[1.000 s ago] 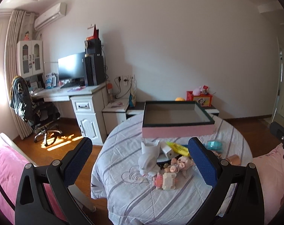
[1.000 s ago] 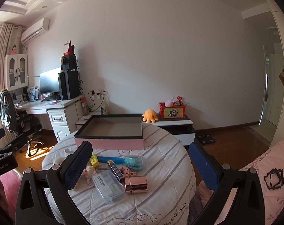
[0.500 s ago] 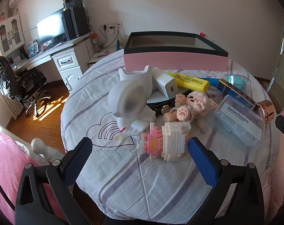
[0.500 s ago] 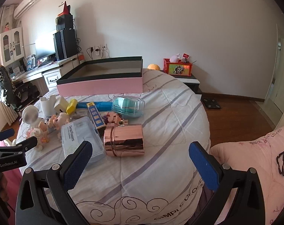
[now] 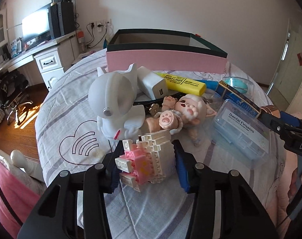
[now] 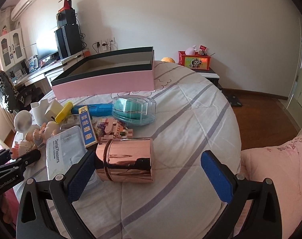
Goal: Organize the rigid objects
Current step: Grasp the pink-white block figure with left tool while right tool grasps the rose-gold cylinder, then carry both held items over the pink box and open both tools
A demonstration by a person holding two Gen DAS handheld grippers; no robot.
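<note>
Pink-and-white brick model (image 5: 149,157): sits at the near edge of the clutter on the quilt-covered round table (image 5: 71,103), between the left gripper (image 5: 149,165) fingers, which are closing on its sides; contact not certain yet. Judged light, stiff, knobbly, but built of small snap-together bricks, so it may shed pieces if squeezed hard. Best held across the flat side faces, low.

Right gripper (image 6: 151,171): fingers spread wide around the copper-coloured canister (image 6: 127,160), lying on its side; left pad just beside its lid end, right pad well apart. Mirror-smooth metal, probably slippery, likely to roll.

Beyond: glossy doll (image 5: 180,111), clear flosser box (image 5: 242,131), open pink box (image 5: 164,59).
</note>
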